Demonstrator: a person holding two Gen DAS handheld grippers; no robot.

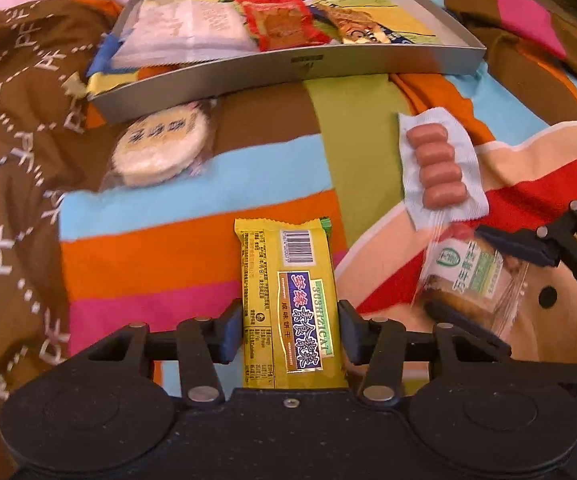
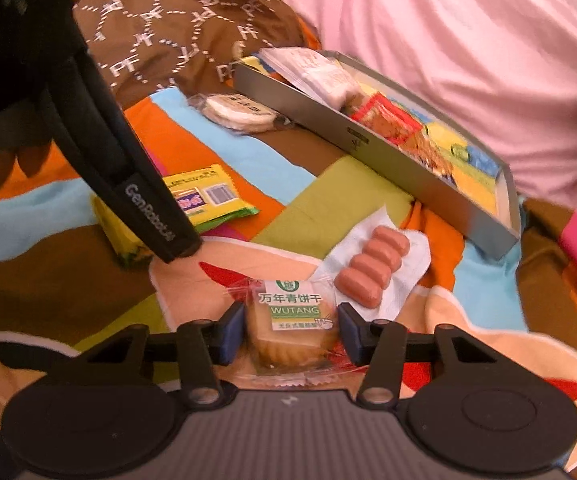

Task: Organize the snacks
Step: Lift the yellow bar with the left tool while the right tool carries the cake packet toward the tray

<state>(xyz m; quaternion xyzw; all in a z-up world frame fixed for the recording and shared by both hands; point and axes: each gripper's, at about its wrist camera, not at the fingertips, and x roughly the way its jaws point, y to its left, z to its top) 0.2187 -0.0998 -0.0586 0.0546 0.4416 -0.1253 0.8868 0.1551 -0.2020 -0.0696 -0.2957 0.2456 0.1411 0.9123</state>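
Note:
A yellow cracker packet (image 1: 288, 280) lies lengthwise between my left gripper's (image 1: 290, 332) fingers, and both pads press its sides. My right gripper (image 2: 291, 332) is shut on a clear-wrapped biscuit (image 2: 292, 320) with a green label. In the left wrist view the right gripper (image 1: 484, 280) and the biscuit (image 1: 472, 276) sit at the lower right, slightly blurred. A sausage pack (image 1: 436, 168) lies on the striped cloth just beyond the biscuit. A round rice cracker (image 1: 160, 148) rests against the grey tray's (image 1: 288, 68) front wall. The tray holds a white packet (image 1: 184, 32), a red packet (image 1: 280, 24) and a gold one (image 1: 360, 28).
Everything lies on a soft, colourful striped cloth (image 1: 168, 248). A brown patterned fabric (image 1: 16, 120) bunches up on the left. Pink fabric (image 2: 448, 40) rises behind the tray. The left tool's black body (image 2: 144, 200) crosses the right wrist view over the yellow packet (image 2: 204, 196).

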